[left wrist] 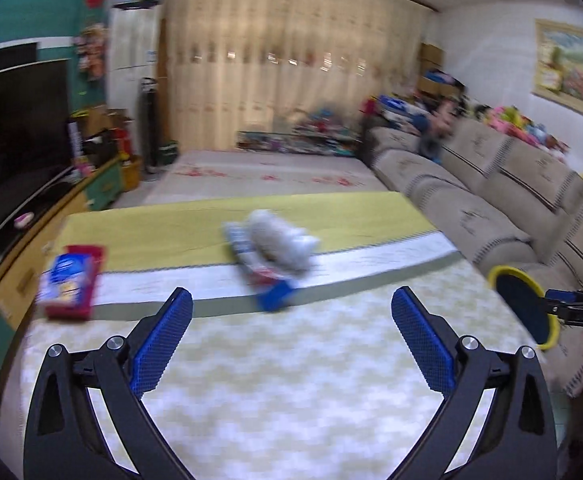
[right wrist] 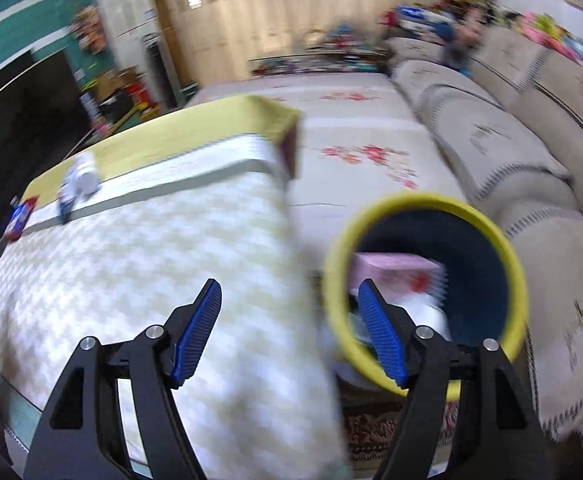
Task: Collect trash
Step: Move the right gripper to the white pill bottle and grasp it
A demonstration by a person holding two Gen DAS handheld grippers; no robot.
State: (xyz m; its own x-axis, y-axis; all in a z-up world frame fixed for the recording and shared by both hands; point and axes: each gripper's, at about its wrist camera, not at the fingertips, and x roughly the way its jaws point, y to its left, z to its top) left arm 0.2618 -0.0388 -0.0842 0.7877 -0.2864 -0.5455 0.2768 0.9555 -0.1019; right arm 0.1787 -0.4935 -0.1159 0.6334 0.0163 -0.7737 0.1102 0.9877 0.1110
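My left gripper is open wide above the cloth-covered table, with nothing between its blue pads. Just beyond its fingertips lies a blurred heap of crumpled white and blue wrappers. A red and blue snack box rests at the table's left side. The blue bin with a yellow rim stands off the table's right edge, holding a pink box and white paper. My right gripper is open, one finger over the table, the other in front of the bin's mouth. The same bin shows at the right of the left wrist view.
A long beige sofa runs along the right, close to the bin. A dark TV on a low cabinet stands to the left of the table. A patterned floor mat lies beyond the table, with toys piled at the far wall.
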